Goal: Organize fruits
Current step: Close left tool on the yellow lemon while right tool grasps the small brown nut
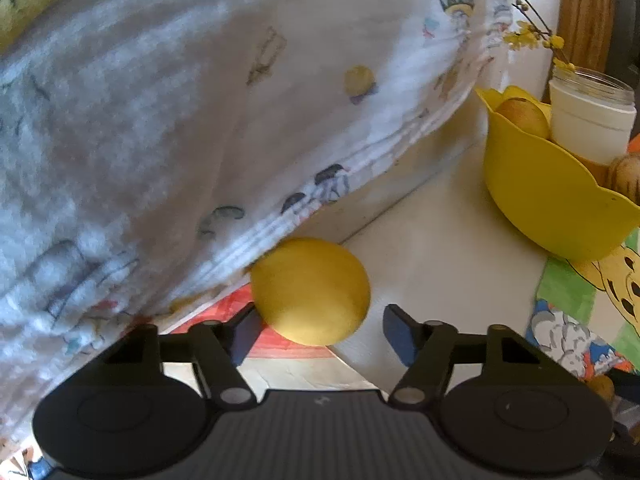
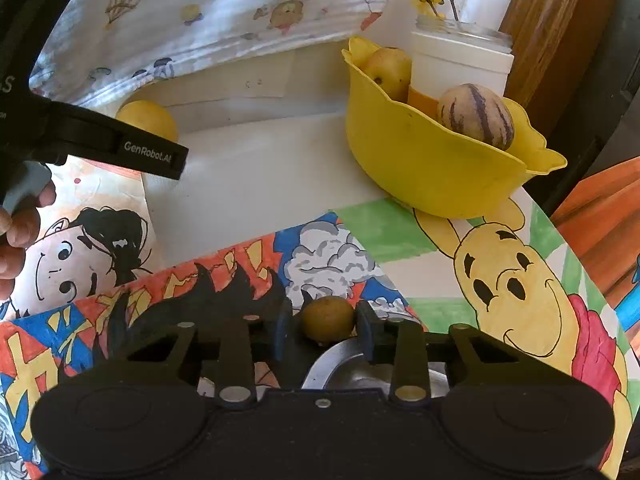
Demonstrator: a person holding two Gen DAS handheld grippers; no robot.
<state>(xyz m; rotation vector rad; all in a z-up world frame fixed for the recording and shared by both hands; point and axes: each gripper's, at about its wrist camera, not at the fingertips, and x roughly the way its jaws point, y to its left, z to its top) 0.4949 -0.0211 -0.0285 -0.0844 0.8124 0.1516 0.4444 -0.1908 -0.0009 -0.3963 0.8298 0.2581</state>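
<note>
"GenRobot.AI" is read on the left gripper [image 2: 150, 156], whose jaws are spread around a yellow fruit [image 1: 310, 290]. A small brownish fruit [image 2: 328, 317] sits between the right gripper's [image 2: 326, 330] parted fingers. The yellow bowl [image 2: 420, 160], at one o'clock, is filled with a striped fruit [image 2: 476, 116].

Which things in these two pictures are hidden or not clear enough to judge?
- Left wrist view: the white cloth covers the far side of the yellow fruit.
- Right wrist view: whether the right gripper touches the small brown fruit is unclear.
- Both views: the yellow bowl wall hides its lower contents.
</note>
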